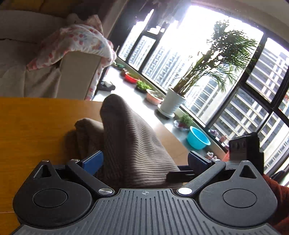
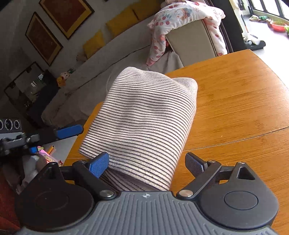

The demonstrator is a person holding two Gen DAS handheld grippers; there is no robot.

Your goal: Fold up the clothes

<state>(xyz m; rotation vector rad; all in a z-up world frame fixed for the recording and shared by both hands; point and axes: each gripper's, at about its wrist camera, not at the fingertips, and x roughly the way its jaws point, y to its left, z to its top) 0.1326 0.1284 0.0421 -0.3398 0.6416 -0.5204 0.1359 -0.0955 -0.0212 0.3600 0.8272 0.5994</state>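
One striped garment (image 2: 142, 123) lies on one tabletop (image 2: 234, 108); two tools (image 1: 144, 160) (image 2: 147, 162), two framed pictures (image 2: 66, 14), three yellow cushions (image 2: 121, 25).

Right gripper (image 2: 147, 163), jaws spread wide, with a folded striped garment (image 2: 142, 123) lying between its fingers on a wooden table (image 2: 243, 112). The left gripper (image 2: 69, 131) shows at nine o'clock, a sofa (image 2: 191, 43) at twelve.
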